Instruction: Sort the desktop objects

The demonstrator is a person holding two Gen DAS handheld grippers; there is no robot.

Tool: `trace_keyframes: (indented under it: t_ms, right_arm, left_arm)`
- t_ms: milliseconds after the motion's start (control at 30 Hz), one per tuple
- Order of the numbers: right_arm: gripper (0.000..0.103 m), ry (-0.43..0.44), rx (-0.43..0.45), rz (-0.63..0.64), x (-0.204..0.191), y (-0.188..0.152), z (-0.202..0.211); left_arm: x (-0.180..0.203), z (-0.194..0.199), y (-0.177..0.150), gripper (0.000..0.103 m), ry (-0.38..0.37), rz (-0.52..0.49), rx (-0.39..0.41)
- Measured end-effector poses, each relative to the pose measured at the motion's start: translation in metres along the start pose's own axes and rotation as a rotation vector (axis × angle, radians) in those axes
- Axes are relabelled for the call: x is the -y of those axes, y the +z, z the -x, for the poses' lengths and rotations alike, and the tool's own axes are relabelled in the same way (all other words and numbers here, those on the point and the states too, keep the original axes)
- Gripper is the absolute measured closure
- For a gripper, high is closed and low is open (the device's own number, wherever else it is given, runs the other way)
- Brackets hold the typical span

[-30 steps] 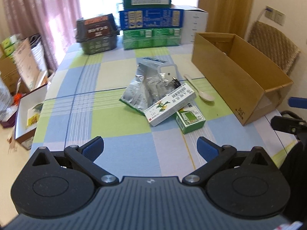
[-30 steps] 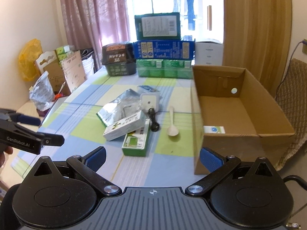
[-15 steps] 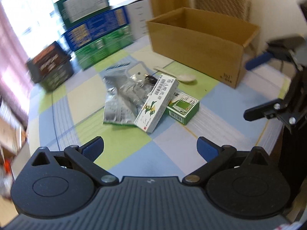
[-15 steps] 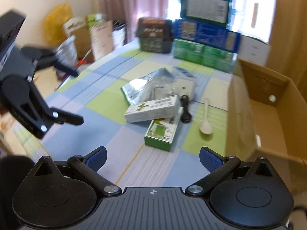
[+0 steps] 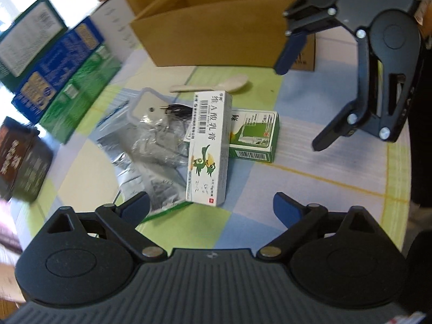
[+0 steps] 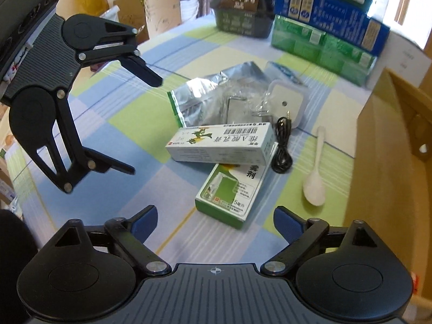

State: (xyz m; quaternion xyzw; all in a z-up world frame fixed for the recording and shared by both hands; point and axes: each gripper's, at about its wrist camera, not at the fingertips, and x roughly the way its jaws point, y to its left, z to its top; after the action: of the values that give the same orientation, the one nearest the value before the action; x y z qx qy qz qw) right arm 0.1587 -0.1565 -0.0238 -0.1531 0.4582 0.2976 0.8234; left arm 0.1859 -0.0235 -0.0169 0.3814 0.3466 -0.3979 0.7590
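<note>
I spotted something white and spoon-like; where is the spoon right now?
The white spoon lies flat on the checked tablecloth, between the cardboard box and the black cable.

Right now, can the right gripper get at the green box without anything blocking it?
Probably yes. The right gripper is open just short of the green box. Only the white box overlaps its far end.

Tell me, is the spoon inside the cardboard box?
No, the spoon lies on the tablecloth beside the cardboard box, outside its wall.
</note>
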Motion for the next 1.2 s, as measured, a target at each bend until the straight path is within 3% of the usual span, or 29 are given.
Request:
trace_keyframes:
  t_ms: [233,433,700,967,1200]
  right_arm:
    - [0.020,0.016,-0.039,-0.040,0.013,0.010,-0.027]
    - [0.027,0.033,-0.051,-0.090,0.022,0.014,-0.044]
    - [0.037,0.016,-0.059,-0.121,0.025,0.016,-0.054]
    - [0.050,-0.033,-0.054,-0.175,0.019,0.001,-0.039]
    - [0.050,-0.066,-0.056,-0.250,0.012,-0.033,-0.013]
  left_arm:
    - [-0.007,-0.038,0.001,0.019,-0.052,-0.074,-0.012]
    - [-0.019,-0.062,0.006,0.029,-0.108,-0.058,-0.009]
    - [-0.021,-0.072,0.005,0.066,-0.146,-0.059,-0.025]
    - [-0.012,-0.058,-0.001,0.067,-0.117,0.084,-0.082]
    - [0.013,-0.026,-0.025,0.070,-0.088,0.228,-0.145]
